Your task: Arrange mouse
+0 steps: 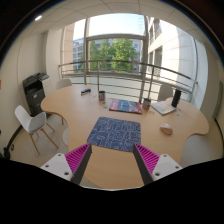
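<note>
Large windows (113,52) with green trees behind them are seen at the far side of a bright office, fronted by a metal railing (105,70). A rounded wooden table (70,115) fills the middle of the room, and a white chair (32,122) is placed at its left side, with a dark cabinet (36,93) standing farther back by the wall. A blue patterned mat (114,133) is laid on the table just ahead of the gripper (113,158), and a second, multicoloured mat (125,105) lies beyond it. The gripper's fingers are held spread well apart, nothing being pinched between them; the magenta pads (77,157) are seen at either side of the near edge of the blue mat. A small pale object (166,129), possibly the mouse, rests on the table to the right of the blue mat, well apart from the fingers. Its heading and long axis cannot be told, as it is too small. A white laptop-like device (166,103) and a dark bottle-like item (102,96) stand farther back on the table.
</note>
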{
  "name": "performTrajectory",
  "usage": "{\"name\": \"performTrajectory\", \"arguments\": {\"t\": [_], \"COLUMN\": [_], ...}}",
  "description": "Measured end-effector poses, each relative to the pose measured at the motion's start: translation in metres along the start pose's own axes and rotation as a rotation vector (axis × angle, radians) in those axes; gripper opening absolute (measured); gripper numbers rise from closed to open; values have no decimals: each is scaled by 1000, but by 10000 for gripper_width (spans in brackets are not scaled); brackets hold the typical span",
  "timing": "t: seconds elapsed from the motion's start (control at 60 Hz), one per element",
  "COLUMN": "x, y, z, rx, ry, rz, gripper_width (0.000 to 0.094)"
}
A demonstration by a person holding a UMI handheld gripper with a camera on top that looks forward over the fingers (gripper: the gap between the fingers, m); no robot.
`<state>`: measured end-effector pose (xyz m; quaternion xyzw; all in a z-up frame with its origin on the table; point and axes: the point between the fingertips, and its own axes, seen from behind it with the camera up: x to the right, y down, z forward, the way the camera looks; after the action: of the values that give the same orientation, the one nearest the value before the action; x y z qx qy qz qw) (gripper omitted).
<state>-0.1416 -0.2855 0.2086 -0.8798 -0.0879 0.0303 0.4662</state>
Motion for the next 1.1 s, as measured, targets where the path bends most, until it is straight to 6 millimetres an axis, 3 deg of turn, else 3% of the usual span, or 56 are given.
{"name": "performTrajectory", "arguments": {"t": [0.133, 0.167, 0.267, 0.383, 0.483, 0.667, 0.867, 1.1], "x": [29, 60, 123, 201, 262, 354, 409, 436], "y": [32, 48, 79, 99, 101, 74, 63, 47], "z": [2, 10, 28, 63, 104, 194, 284, 344], "rx": [-73, -95, -141, -156, -145, -88, -100, -95], "ry": [43, 55, 104, 166, 210, 270, 263, 220], "rz": [39, 45, 60, 73, 87, 60, 68, 72], "gripper_width": [847, 849, 850, 848, 853, 851, 851, 849]}}
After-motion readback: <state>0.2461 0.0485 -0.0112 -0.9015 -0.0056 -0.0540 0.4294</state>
